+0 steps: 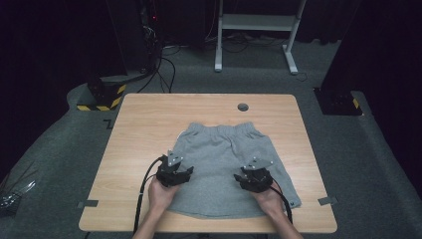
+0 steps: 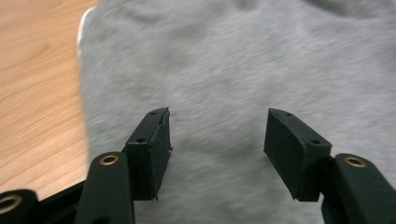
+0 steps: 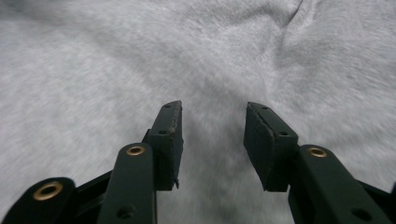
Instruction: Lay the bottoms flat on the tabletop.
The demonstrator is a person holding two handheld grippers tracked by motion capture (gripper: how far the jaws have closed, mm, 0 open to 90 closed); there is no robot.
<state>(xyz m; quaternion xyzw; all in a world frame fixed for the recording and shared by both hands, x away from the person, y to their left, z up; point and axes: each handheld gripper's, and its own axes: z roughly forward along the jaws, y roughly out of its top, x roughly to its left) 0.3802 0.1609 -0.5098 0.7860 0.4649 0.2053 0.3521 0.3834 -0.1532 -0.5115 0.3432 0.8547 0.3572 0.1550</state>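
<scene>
Left tongs (image 1: 175, 173) and right tongs (image 1: 254, 178) are hovering spread, empty, over grey shorts (image 1: 219, 149) lying on the desk (image 1: 149, 114). Risk: pinching both fabric layers, bunching it.

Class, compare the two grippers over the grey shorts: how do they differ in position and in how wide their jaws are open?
The left gripper sits near the left edge of the grey shorts, with bare wooden table close beside it; the right gripper has cloth all around. In the gripper views, the left gripper's jaws stand wider apart than the right gripper's. Both are open, grip nothing, and point toward the waistband.
</scene>
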